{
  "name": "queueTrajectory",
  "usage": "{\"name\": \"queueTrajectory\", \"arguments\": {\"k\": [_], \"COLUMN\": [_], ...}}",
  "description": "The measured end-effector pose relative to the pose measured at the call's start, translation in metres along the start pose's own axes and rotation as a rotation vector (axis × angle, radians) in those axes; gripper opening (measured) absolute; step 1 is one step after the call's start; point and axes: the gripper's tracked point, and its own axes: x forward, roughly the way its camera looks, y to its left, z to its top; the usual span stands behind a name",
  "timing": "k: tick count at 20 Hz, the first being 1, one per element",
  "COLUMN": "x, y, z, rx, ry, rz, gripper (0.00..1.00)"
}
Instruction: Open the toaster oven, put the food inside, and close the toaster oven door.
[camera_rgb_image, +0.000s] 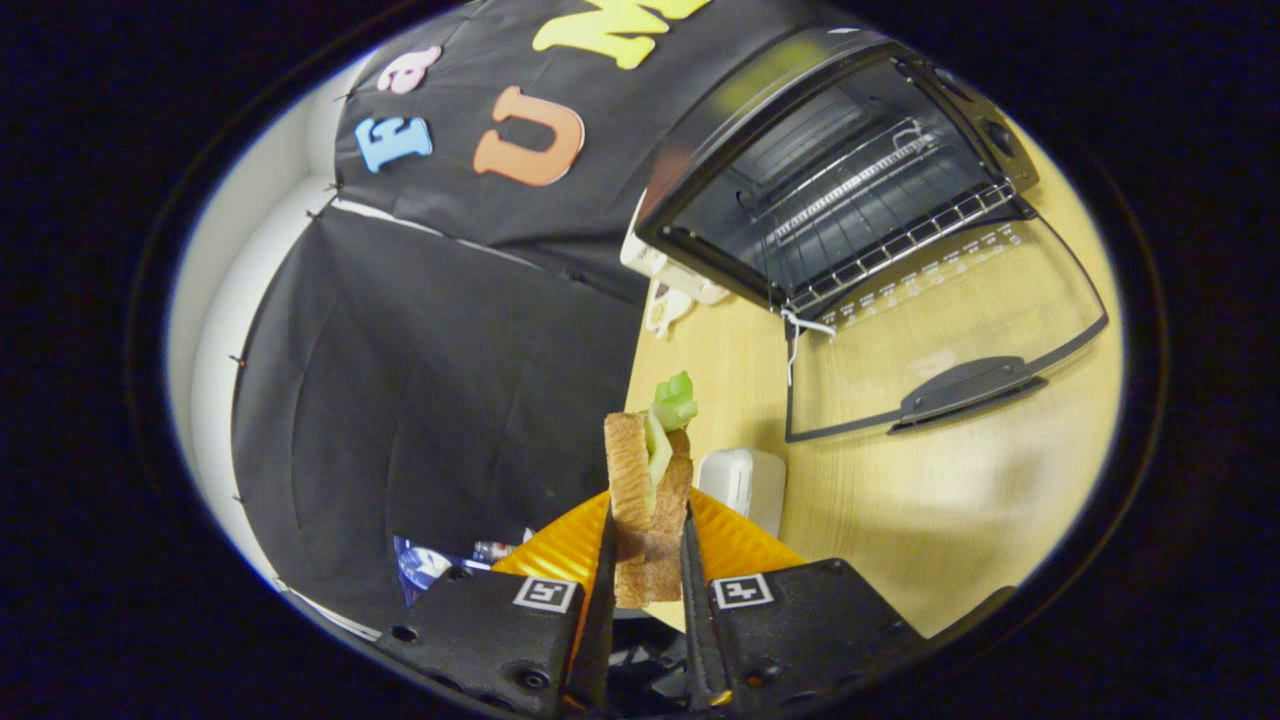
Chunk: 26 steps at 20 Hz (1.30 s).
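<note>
1. Clamping one sandwich (650, 500) between its two fingers, the gripper (648, 560) held it upright above one orange plate (740, 545).
2. One toaster oven (840, 170) stood well beyond the fingers on the wooden table (930, 500), its one glass door (950, 340) folded down open.
3. One wire rack (880, 215) sat inside.
4. One small white box (745, 480) lay just past the plate.

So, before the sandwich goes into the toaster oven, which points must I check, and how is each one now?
1. Toaster oven door open: ok, folded fully down.
2. Gripper holds sandwich: ok, both fingers press its sides.
3. Lettuce secure: cannot tell, it sticks out at the top.
4. Wire rack free: ok, nothing lies on it.
5. Sandwich lifted off orange plate: cannot tell.
</note>
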Motion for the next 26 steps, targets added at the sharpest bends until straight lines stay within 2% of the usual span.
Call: {"name": "queueTrajectory", "arguments": {"k": [5,9,13,16,18,26], "x": [-0.008,-0.019,-0.036,-0.038,-0.033,0.002], "y": [-0.022,-0.055,-0.074,-0.097,-0.111,-0.125], "z": [0.048,0.084,0.116,0.137,0.146,0.176], "rx": [0.125,0.232,0.365,0.383,0.396,0.429], "ry": [-0.228,-0.396,-0.597,-0.724,-0.758,-0.771], "rz": [0.02,-0.004,0.02,-0.039,-0.083,-0.077], "gripper": [0.36,0.36,0.36,0.36,0.36,0.36]}}
